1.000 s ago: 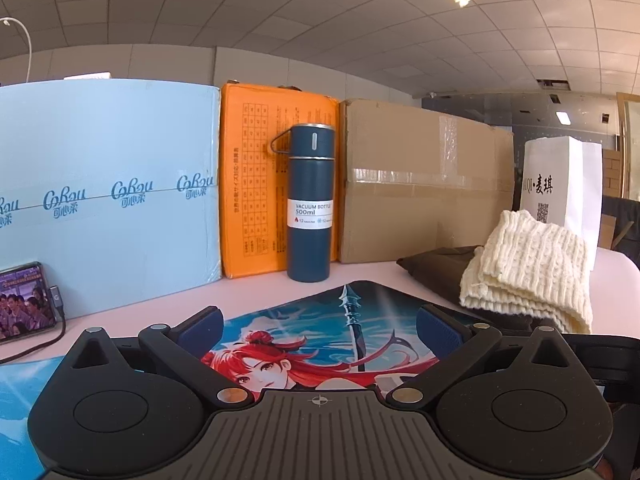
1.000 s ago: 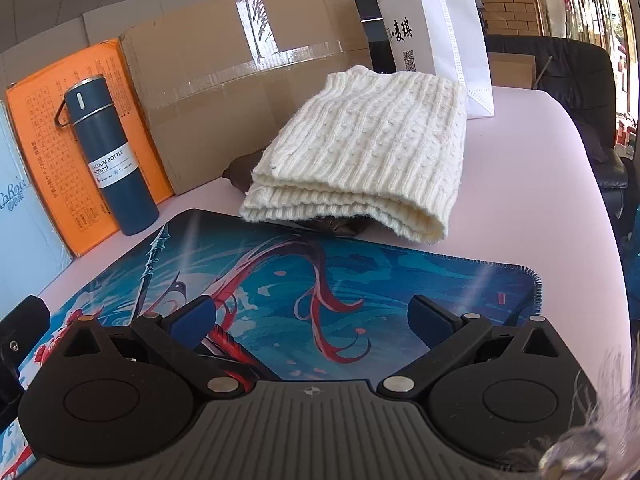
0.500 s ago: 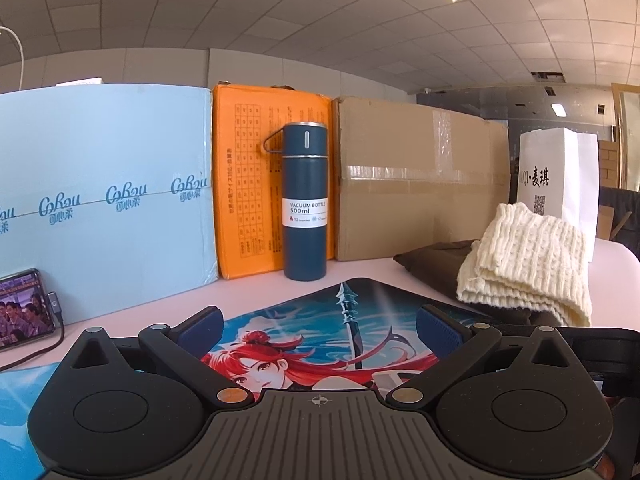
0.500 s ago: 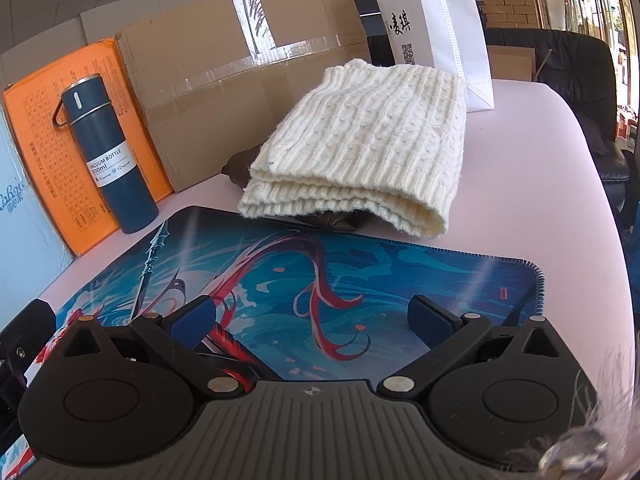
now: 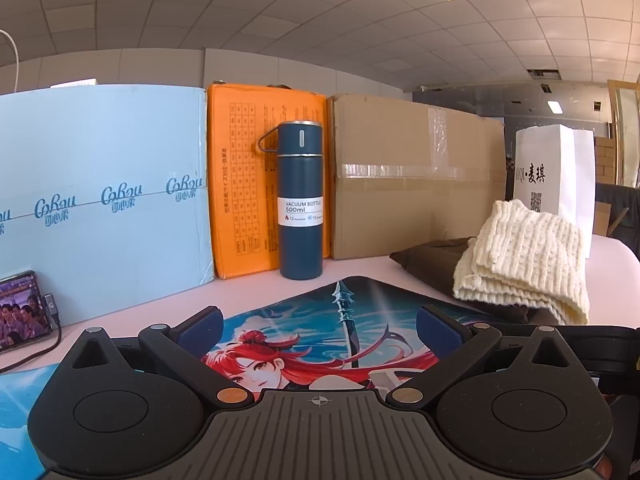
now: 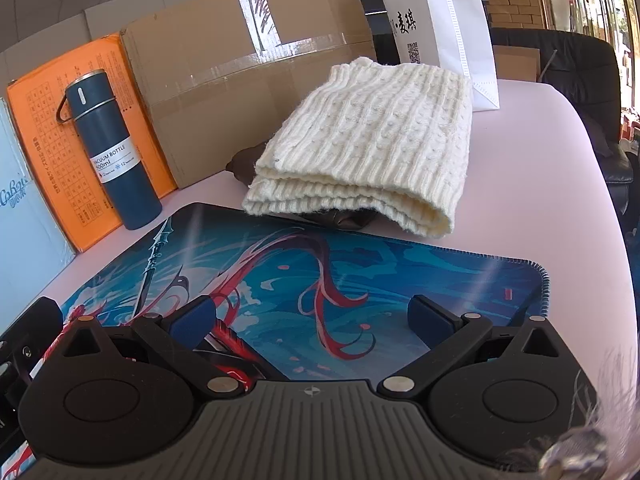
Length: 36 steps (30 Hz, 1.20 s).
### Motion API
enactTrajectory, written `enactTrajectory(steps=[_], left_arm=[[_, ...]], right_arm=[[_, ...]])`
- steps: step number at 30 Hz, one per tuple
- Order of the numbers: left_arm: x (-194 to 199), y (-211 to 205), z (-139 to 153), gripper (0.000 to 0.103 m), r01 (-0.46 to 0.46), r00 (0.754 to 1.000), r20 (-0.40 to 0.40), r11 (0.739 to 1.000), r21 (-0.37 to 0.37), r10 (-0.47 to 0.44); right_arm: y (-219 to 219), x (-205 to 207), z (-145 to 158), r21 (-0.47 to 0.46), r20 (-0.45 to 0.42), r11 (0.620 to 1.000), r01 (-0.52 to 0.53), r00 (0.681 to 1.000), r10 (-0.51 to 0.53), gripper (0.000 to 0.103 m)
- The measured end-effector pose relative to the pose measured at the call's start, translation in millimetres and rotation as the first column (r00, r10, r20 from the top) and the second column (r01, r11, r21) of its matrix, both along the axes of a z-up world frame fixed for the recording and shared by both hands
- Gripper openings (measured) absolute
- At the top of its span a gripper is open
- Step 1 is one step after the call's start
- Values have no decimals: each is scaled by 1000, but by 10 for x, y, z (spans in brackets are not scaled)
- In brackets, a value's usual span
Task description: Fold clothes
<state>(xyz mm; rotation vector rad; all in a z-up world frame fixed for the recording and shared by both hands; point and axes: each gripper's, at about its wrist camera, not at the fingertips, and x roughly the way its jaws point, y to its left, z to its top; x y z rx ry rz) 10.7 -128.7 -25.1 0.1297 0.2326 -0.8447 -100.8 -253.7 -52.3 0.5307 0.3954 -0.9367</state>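
A folded cream knitted sweater is seen lying on top of a dark brown garment, of which only an edge is shown beneath and behind it. The pile is set on the pale pink table, at the far right edge of the printed desk mat, its near fold just touching or overlapping that edge (which of the two cannot be told).

The left gripper is held low over the near part of the mat, its blue-padded fingers spread wide, with nothing between them. The right gripper is likewise held over the mat, its fingers wide apart and empty; the sweater is well beyond them, farther away and slightly to the right.

Along the far side of the table a row of things is stood: a light blue box at the left, an orange box next to it, and a taped cardboard box to the right. A dark blue vacuum bottle is placed upright in front of the orange box, just beyond the mat. A white paper bag is stood at the far right, just behind the sweater. A phone with a lit screen, a cable plugged in, is propped at the near left against the blue box.
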Motion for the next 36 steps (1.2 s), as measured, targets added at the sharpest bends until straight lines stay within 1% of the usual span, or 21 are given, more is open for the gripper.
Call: enactTrajectory(steps=[5, 11, 17, 20, 22, 26, 36], left_arm=[[-14, 10, 2, 103, -4, 1000, 10, 1000, -2, 4], [-64, 25, 15, 103, -20, 999, 45, 1000, -8, 20], [-120, 100, 39, 103, -49, 995, 87, 996, -72, 55], [-154, 85, 46, 103, -49, 992, 109, 996, -68, 56], [-156, 68, 47, 103, -51, 992, 111, 997, -58, 57], [-135, 81, 47, 103, -75, 992, 100, 995, -66, 81], [-127, 83, 44, 103, -73, 992, 97, 995, -64, 79]], right_arm=[[-5, -12, 1, 1, 7, 1000, 5, 1000, -5, 103], [-4, -39, 2, 4, 16, 1000, 15, 1000, -15, 103], [-4, -42, -2, 4, 18, 1000, 19, 1000, -19, 103], [-4, -34, 1, 3, 14, 1000, 19, 1000, -19, 103], [-4, -32, 3, 3, 13, 1000, 19, 1000, -19, 103], [-6, -28, 3, 3, 11, 1000, 19, 1000, -19, 103], [-7, -33, 3, 4, 13, 1000, 19, 1000, -19, 103]])
